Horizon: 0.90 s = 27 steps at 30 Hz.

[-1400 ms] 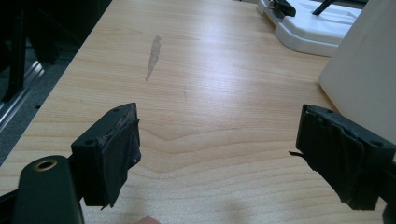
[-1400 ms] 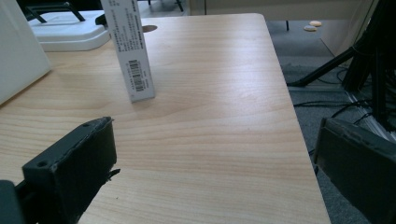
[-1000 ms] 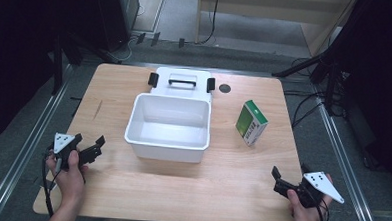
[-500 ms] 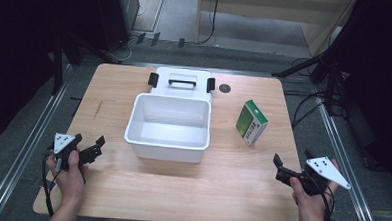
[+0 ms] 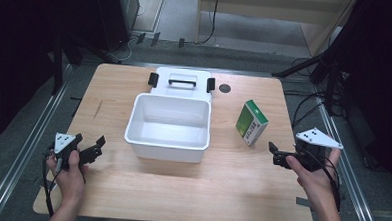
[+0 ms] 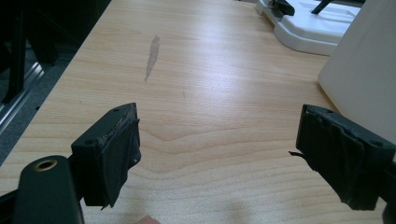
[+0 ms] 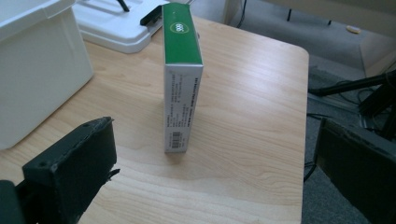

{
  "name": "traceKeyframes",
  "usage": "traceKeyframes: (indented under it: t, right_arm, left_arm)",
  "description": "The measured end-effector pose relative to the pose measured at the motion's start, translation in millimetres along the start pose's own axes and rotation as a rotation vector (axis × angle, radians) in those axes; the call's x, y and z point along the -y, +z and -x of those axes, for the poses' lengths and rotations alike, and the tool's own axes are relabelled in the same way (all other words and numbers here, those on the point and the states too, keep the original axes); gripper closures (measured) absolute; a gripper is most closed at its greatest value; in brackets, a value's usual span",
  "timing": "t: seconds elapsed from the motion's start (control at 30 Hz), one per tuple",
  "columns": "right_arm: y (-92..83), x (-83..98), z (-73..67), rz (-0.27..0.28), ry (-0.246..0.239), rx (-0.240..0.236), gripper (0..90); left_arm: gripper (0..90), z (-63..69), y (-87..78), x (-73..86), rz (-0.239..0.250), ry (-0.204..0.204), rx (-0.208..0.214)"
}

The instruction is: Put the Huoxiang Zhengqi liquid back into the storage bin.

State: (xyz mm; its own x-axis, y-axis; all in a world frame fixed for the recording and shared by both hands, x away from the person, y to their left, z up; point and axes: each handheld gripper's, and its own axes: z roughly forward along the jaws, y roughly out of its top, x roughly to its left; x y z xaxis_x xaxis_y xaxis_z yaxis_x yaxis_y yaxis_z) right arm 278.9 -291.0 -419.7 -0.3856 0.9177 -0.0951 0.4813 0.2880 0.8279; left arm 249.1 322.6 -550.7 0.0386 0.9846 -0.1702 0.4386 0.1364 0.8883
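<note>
While the left gripper [image 5: 98, 147] sits at the lower left of the high view with jaws spread wide over bare wooden table [image 5: 220, 191], the white plastic bin [image 5: 169, 126] fills the centre. Right of it stands the green-and-white carton [image 5: 251, 122], upright, and the right gripper [image 5: 276, 154], jaws apart and empty, faces it nearby.

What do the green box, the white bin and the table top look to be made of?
Green box: likely printed cardboard, with sharp folded edges, fine print and a barcode.
White bin: probably moulded plastic, with smooth, slightly glossy walls and a rounded rim.
Table: light wood or wood-look laminate; grain lines show, satin sheen.
</note>
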Motion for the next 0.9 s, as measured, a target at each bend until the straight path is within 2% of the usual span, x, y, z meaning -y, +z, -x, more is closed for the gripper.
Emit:
traceKeyframes:
  t: [0.1,0.3,0.43,0.53,0.63,0.77,0.9]
  right_arm:
    - [2.9,-6.9,1.2,-0.048,-0.009,-0.005,0.0]
    - [9.6,-23.6,1.8,-0.182,-0.032,-0.007,0.0]
    - [14.5,-33.9,1.2,-0.273,-0.039,-0.033,0.0]
    - [19.1,-37.5,-0.6,-0.338,-0.062,-0.044,0.0]
    - [25.6,-40.3,-0.9,-0.404,-0.057,-0.065,0.0]
    - [33.7,-43.4,-5.2,-0.486,-0.064,-0.055,1.1]
    - [40.9,-47.7,-9.4,-0.554,-0.074,-0.067,1.1]
  left_arm:
    - [14.7,0.2,0.0,0.0,0.000,-0.002,-0.001]
    - [14.8,0.8,0.2,0.0,-0.001,0.001,-0.001]
    - [14.7,0.8,0.1,0.0,-0.003,0.001,-0.001]
    - [14.8,0.7,0.2,-0.1,-0.005,0.001,0.002]
    - [14.8,0.8,0.3,0.0,-0.004,0.002,0.000]
    - [14.8,0.9,0.3,0.0,-0.004,0.003,0.001]
    - [14.8,0.8,0.3,-0.1,-0.006,0.003,0.001]
